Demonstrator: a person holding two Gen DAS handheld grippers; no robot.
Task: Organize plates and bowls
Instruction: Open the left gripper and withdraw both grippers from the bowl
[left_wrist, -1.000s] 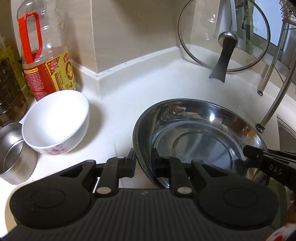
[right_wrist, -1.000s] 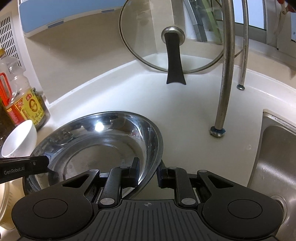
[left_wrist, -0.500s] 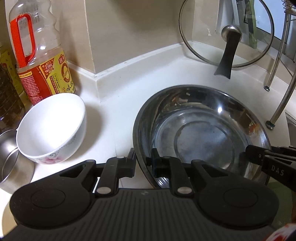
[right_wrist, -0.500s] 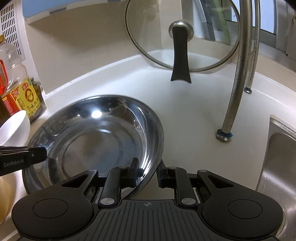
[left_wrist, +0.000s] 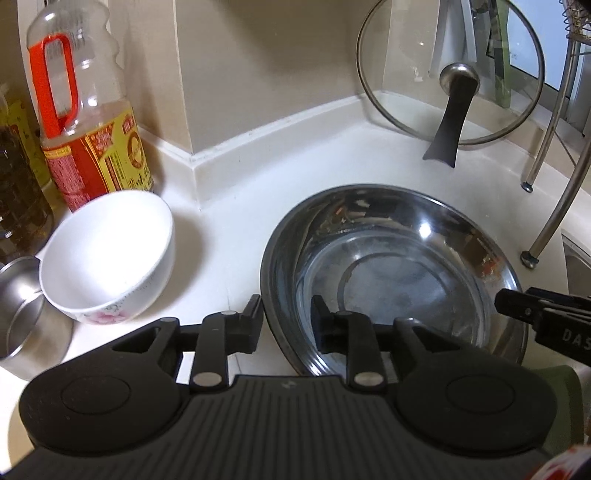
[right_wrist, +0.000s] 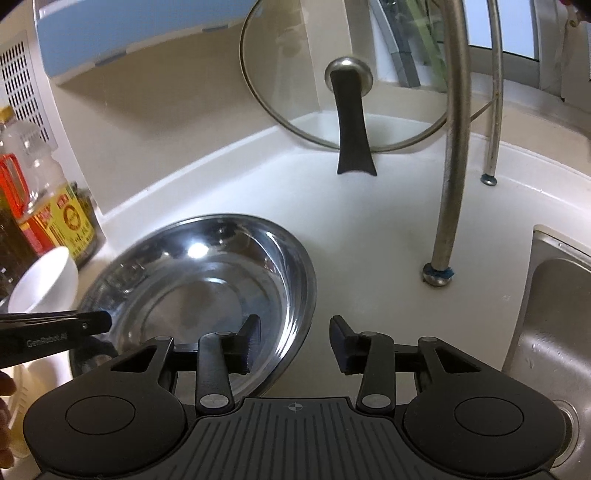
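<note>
You've got the steel bowl (left_wrist: 391, 273) sitting flat on the white counter (left_wrist: 229, 236), and both grippers have just been opening off its rim. Your left gripper (left_wrist: 286, 325) straddles the near-left edge, one pad outside and one inside, with a visible gap to the metal, so it's open and holding nothing. Your right gripper (right_wrist: 295, 343) stands wider, the rim passing between its pads without touching either: open too. The white ceramic bowl (left_wrist: 107, 254) waits just left of the steel one, in front of the oil bottle (left_wrist: 88, 125), and it looks like the next piece to gather. Expect it to be heavier than it looks, glazed and slick, and it'll chip if knocked against steel, so pinch the rim wall with one pad inside and one outside, and squeeze firmly. The steel bowl is likely light, stiff and slippery; a thin rim like that wants a pinch on each side.
</note>
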